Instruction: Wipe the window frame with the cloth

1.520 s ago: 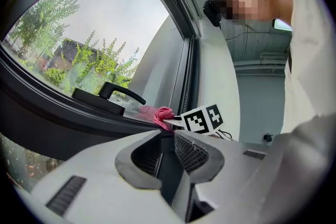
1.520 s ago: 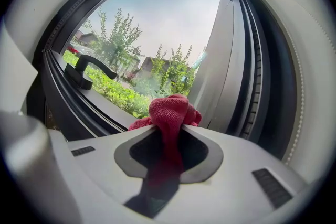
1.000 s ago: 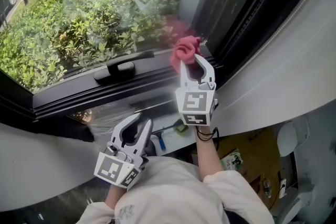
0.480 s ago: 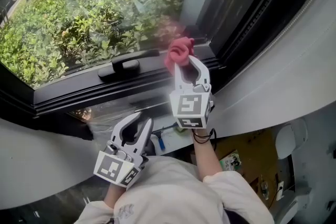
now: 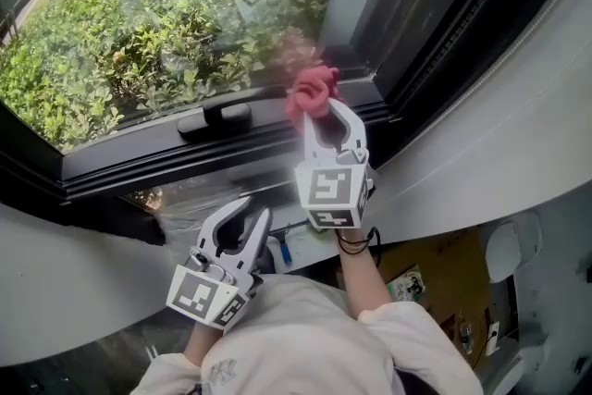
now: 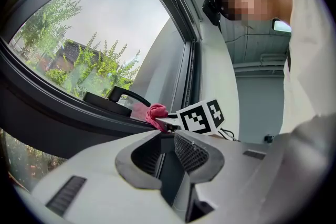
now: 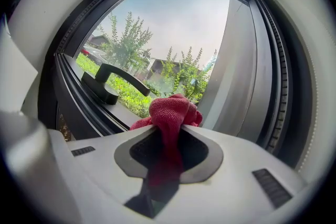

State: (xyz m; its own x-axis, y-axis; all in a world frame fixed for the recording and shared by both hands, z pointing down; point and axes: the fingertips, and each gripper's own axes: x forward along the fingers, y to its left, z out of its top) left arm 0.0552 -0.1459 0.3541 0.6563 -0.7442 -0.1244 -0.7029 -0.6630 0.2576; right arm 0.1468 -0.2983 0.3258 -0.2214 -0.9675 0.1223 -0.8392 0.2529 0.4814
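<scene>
Cloth [image 7: 171, 109] pinched tight in right gripper [image 7: 168, 126] jaws, against window frame [image 5: 166, 160] (left gripper [image 5: 254, 210] narrowly parted, empty).

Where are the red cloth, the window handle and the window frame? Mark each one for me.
red cloth [image 5: 313, 91], head view, its bunched middle.
window handle [image 5: 217, 118], head view, middle of the black lever.
window frame [image 5: 185, 158], head view, the dark bottom rail.

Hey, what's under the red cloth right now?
The dark window frame's lower rail, beside its black lever handle. The bunched red cloth covers the contact spot itself.
</scene>
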